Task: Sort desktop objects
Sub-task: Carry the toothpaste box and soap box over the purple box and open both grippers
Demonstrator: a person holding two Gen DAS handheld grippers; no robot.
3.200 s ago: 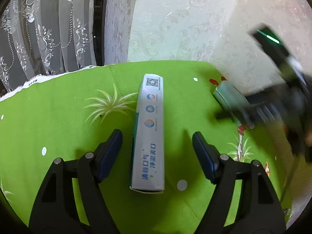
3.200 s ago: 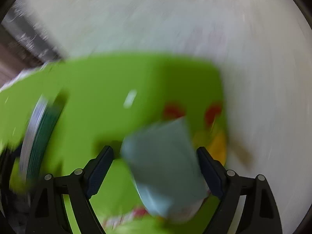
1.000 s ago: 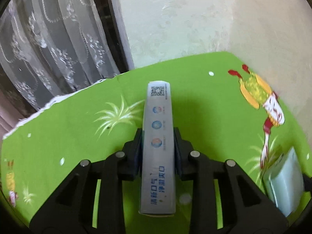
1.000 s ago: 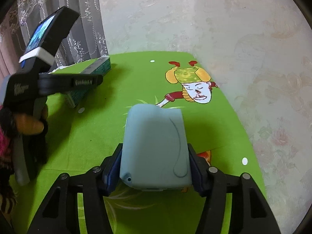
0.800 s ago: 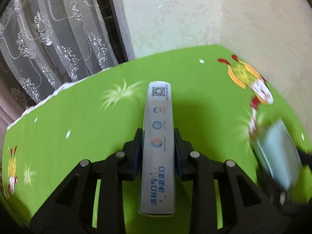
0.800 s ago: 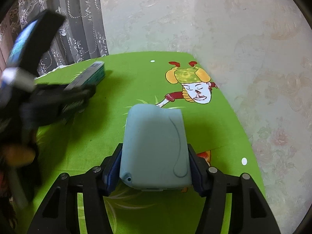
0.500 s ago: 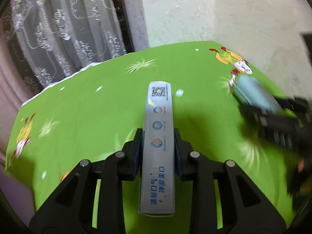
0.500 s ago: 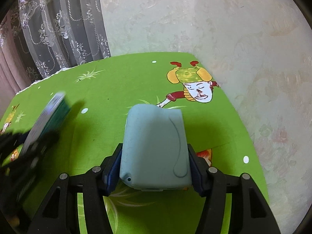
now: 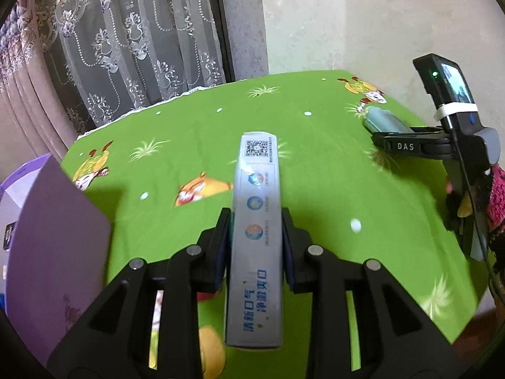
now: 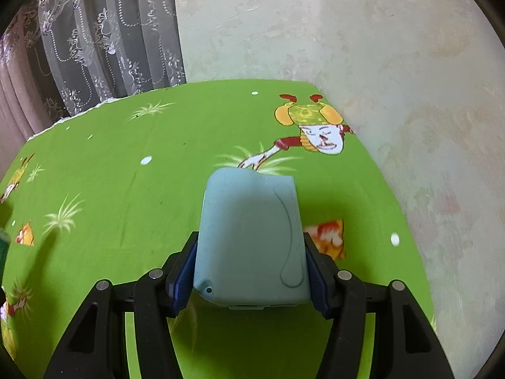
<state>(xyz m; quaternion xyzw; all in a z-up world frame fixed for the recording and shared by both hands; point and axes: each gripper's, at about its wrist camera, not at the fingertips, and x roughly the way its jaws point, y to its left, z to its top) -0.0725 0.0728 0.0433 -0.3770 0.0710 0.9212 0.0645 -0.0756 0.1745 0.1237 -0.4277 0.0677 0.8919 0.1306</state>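
Note:
A long grey toothpaste box (image 9: 256,237) with blue print and a QR code is clamped between the pads of my left gripper (image 9: 255,246), held above the green tablecloth (image 9: 195,145). My right gripper (image 10: 251,271) is shut on a pale blue rounded case (image 10: 249,237), also lifted over the cloth. In the left wrist view the right gripper (image 9: 407,147) shows at the far right with the blue case (image 9: 383,121) sticking out of it and a hand in a knitted sleeve (image 9: 492,195) behind.
A purple box (image 9: 47,246) with its flap up stands at the table's left edge. A phone (image 9: 448,91) is mounted on the right gripper. Lace curtains (image 9: 126,41) and a pale wall (image 10: 363,41) border the table at the back and right.
My left gripper has swung well to the left with the toothpaste box, bringing the purple box into view. It has left the right wrist view. The right gripper has barely shifted.

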